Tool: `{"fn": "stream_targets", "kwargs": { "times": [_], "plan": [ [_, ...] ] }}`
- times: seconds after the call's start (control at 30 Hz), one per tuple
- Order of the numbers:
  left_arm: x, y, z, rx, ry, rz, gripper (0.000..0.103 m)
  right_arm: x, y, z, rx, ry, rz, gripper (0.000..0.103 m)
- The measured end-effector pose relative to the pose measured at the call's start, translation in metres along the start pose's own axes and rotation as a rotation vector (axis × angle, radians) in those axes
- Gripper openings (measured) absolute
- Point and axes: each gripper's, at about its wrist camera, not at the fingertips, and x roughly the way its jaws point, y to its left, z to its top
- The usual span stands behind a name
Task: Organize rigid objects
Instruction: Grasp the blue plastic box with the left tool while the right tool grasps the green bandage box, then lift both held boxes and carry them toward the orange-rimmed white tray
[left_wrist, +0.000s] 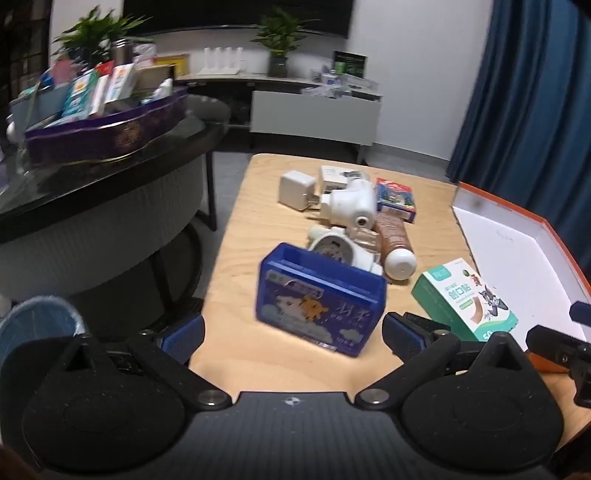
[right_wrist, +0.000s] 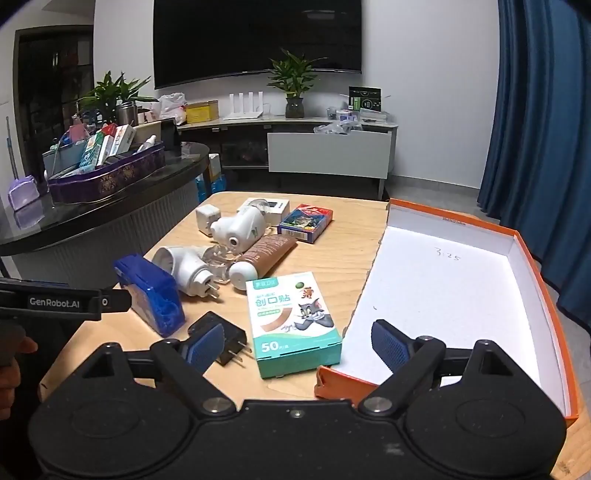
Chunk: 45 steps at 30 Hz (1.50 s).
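Okay, left to right: my left gripper (left_wrist: 293, 334) gapes wide, framing the tilted blue case (left_wrist: 320, 297), likely my next grab. Two white plugs, one tube (right_wrist: 266, 255), one card deck, one black adapter (right_wrist: 221, 338) nearby. Right gripper (right_wrist: 297, 345), equally wide, hovers over one bandage box (right_wrist: 293, 323); orange box (right_wrist: 539, 295) sits empty.

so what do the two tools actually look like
Both match: the left tool and right tool have matte black bodies, two rounded teardrop-shaped arms on silver pivot bolts, and ribbed blue pads. White GenRobot.AI lettering marks the left tool's side in the right wrist view.
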Motion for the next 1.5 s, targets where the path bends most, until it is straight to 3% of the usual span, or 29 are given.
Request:
{"fn": "stream_targets", "kwargs": {
  "times": [0.23, 0.4, 0.5, 0.63, 0.77, 1.1, 1.17, 1.2, 1.5],
  "plan": [
    [0.029, -0.005, -0.002, 0.142, -0.027, -0.036, 0.103, 0.009, -0.001, 0.002, -0.006, 0.008, 0.002, 0.102],
    [0.042, 0.0, 0.005, 0.169, -0.031, -0.105, 0.103, 0.022, -0.001, 0.005, -0.015, 0.016, 0.002, 0.102],
    [0.051, -0.003, 0.007, 0.208, -0.036, -0.09, 0.103, 0.035, 0.001, 0.007, -0.031, 0.036, -0.002, 0.102],
    [0.059, 0.002, 0.008, 0.178, -0.023, -0.135, 0.096, 0.053, 0.002, 0.011, -0.049, 0.065, -0.005, 0.102],
    [0.057, 0.004, 0.004, 0.176, -0.041, -0.155, 0.095, 0.074, 0.003, 0.015, -0.057, 0.115, 0.008, 0.102],
    [0.046, 0.004, 0.016, 0.108, -0.052, -0.138, 0.095, 0.134, 0.012, 0.027, -0.121, 0.258, 0.016, 0.101],
    [0.044, 0.001, 0.019, 0.095, -0.051, -0.133, 0.095, 0.136, 0.009, 0.029, -0.092, 0.254, 0.026, 0.095],
    [0.042, -0.001, 0.021, 0.09, -0.051, -0.132, 0.095, 0.136, 0.007, 0.03, -0.07, 0.259, 0.035, 0.084],
    [0.024, -0.026, 0.035, 0.095, -0.078, -0.123, 0.095, 0.089, -0.018, 0.044, 0.019, 0.131, -0.006, 0.084]
  ]
}}
